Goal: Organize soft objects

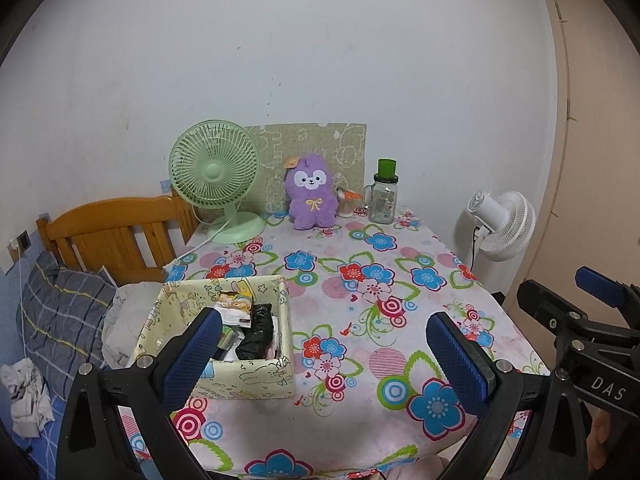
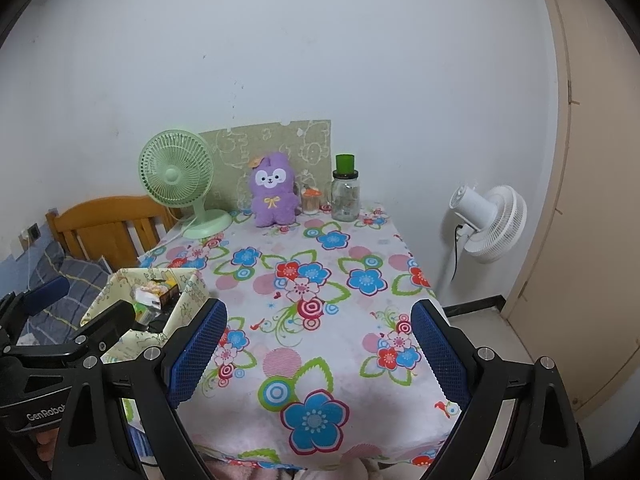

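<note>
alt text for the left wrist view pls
The open left tool hovers empty over a floral-clothed table, with a patterned box of small items just ahead on its left. At the far edge stand a green fan, a purple plush toy and a glass jar.

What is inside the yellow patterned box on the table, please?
The box holds a black crinkled bag and some printed packets. The left hand-held gripper covers part of the opening, so the bottom and anything beneath cannot be seen.
</note>
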